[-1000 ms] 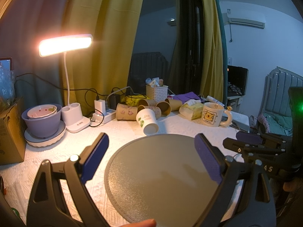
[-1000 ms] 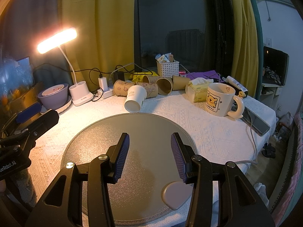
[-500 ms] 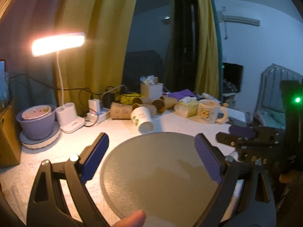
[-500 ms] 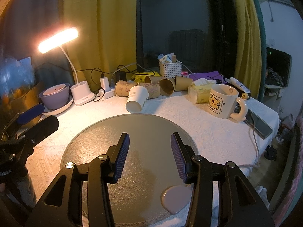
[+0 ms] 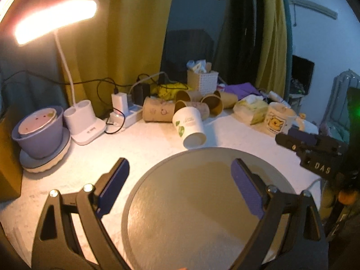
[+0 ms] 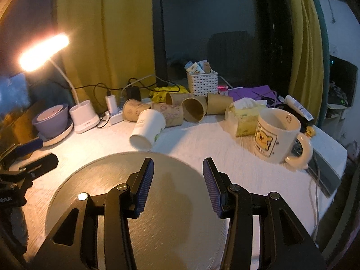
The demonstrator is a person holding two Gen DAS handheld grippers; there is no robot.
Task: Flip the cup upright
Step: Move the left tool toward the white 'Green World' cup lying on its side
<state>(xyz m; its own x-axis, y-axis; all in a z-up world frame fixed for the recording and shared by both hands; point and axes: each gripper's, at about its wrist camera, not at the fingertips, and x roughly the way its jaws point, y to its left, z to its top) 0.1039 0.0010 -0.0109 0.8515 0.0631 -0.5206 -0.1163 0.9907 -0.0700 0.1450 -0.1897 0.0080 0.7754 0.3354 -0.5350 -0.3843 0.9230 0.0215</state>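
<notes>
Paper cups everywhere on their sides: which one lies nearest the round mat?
The white cup with green leaf print. It lies alone at the mat's far edge; the brown cups lie farther back.

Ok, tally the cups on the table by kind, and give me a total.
White paper cup, on its side: 1
Brown paper cups, on their sides: 5
Ceramic bear mug, upright: 1
Total: 7

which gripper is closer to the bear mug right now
Right. The right gripper hovers over the mat, with the mug just ahead to its right; the left gripper sits across the mat, farther away.
</notes>
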